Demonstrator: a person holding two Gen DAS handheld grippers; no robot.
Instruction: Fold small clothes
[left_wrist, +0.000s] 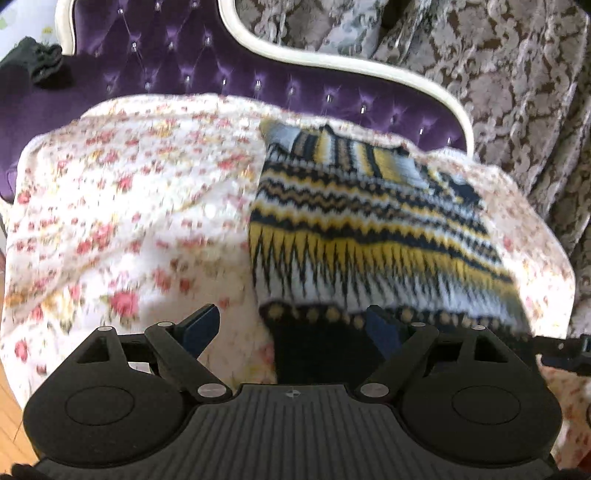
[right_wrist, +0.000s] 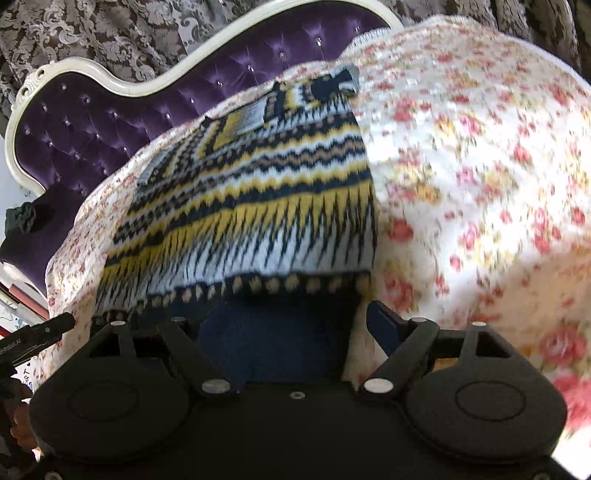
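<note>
Both claws wait open at the sweater's (left_wrist: 369, 221) dark hem, left claw (left_wrist: 291, 328) and right claw (right_wrist: 284, 325) gripping nothing; probably ready to lift it for folding on the sofa (left_wrist: 166, 48)

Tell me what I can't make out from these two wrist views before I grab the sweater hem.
- Sweater dark hem: left wrist view, near edge hidden behind the left gripper.
- Same hem, right wrist view: runs under the right gripper; contact unclear.
- Sleeves: not visible, seemingly folded under.
- Floral cover: motion-blurred, wrinkles unreadable.
- Dark item on the sofa: too small to identify.
</note>
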